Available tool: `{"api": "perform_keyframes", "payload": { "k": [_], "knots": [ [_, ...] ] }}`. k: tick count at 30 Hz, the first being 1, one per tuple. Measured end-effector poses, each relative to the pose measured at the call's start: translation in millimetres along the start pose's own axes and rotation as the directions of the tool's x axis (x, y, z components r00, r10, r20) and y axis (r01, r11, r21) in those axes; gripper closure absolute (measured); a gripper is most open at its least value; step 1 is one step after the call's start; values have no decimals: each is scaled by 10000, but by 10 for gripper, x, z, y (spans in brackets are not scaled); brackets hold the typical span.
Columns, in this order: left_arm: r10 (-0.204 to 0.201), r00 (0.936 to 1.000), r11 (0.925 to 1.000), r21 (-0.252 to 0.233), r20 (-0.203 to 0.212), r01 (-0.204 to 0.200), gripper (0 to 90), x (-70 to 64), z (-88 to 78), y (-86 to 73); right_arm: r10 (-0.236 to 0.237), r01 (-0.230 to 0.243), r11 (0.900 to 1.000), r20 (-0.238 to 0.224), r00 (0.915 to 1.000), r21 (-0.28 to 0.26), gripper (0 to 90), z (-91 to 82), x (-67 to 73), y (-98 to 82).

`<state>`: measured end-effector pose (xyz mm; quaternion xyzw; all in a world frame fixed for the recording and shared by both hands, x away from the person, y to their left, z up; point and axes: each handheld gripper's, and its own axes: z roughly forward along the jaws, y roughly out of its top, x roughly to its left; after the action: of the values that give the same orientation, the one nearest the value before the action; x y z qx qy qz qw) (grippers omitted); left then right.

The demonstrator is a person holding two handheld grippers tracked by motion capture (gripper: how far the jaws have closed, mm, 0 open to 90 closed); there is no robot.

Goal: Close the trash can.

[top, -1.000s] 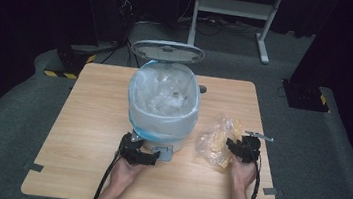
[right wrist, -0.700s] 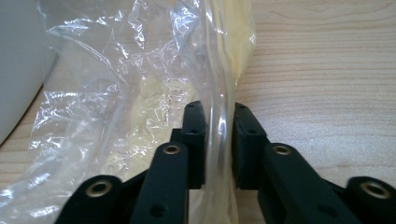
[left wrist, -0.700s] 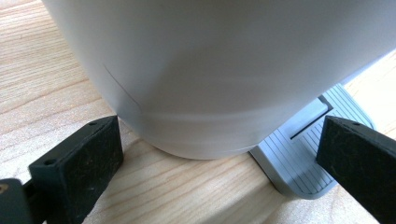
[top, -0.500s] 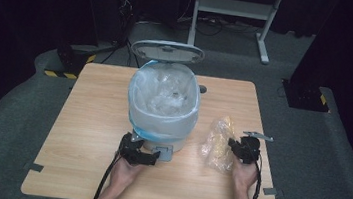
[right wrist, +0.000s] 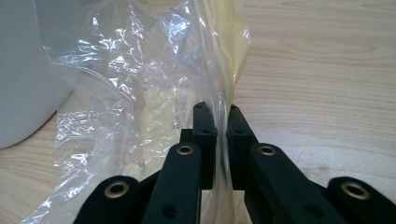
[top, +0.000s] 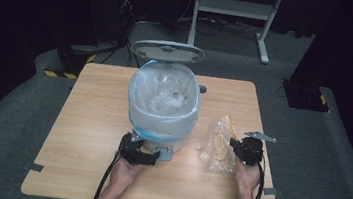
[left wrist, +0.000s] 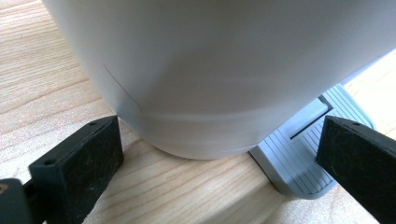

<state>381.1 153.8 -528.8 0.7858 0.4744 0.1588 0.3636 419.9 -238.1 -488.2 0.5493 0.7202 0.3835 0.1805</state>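
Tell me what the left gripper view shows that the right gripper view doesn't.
The left gripper view alone shows the bin's grey foot pedal, with the left claw spread open at the bin's base. The right gripper view alone shows the crinkled clear plastic bag with pale yellow contents, and the right claw pinched shut on its film. Both views share the white pedal bin's wall and the wooden table.

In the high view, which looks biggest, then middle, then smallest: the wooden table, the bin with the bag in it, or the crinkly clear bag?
1. The wooden table looks biggest by far.
2. The bin comes next.
3. The crinkly clear bag, pinched in the right gripper, looks smallest.
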Motion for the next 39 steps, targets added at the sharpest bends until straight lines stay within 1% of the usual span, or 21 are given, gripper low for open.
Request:
{"api": "perform_keyframes", "payload": {
  "k": [7,10,16,18,20,22,24,25,27,28,30,33,38,39],
  "knots": [
    [-5,10000,10000,-2,1,5,5,0,0,0,-446,444,9986,-64,9990,-297,870,-183,46,76],
    [-4,10000,10000,1,1,4,5,0,0,0,-673,666,9964,-109,9977,-518,871,-283,78,125],
    [-2,10000,10000,1,2,2,5,0,0,0,-978,954,9916,-238,9949,-878,873,-457,161,212],
    [-3,10000,10000,-1,0,3,5,0,0,0,-1071,1028,9892,-366,9936,-1042,873,-530,194,259],
    [-5,10000,10000,-1,2,5,5,0,0,0,-1119,1071,9881,-387,9930,-1100,873,-547,197,271],
    [-5,10000,10000,-1,-1,5,5,0,0,0,-1178,1118,9860,-421,9921,-1234,874,-601,213,307],
    [0,10000,10000,2,0,0,5,0,0,0,-1241,1170,9838,-447,9913,-1360,874,-657,219,341],
    [-1,10000,10000,4,2,1,5,0,0,0,-1299,1218,9809,-444,9905,-1515,875,-725,220,379],
    [-2,10000,10000,1,-3,2,5,0,0,0,-1297,1212,9800,-448,9905,-1580,875,-750,223,394],
    [2,10000,10000,4,2,-2,5,0,0,0,-1375,1277,9757,-434,9896,-1782,875,-839,229,451],
    [-6,10000,10000,0,3,6,5,0,0,0,-1411,1310,9746,-440,9890,-1817,875,-857,229,462],
    [-1,10000,10000,3,-1,1,5,0,0,0,-1487,1338,9693,-585,9871,-2061,875,-960,243,542],
    [-5,10000,10000,-1,-1,5,5,0,0,0,-1806,1571,9599,-838,9800,-2321,875,-1082,317,670],
    [-4,10000,10000,2,2,4,5,0,0,0,-1913,1638,9565,-949,9769,-2413,875,-1122,348,722]
  ]
}}
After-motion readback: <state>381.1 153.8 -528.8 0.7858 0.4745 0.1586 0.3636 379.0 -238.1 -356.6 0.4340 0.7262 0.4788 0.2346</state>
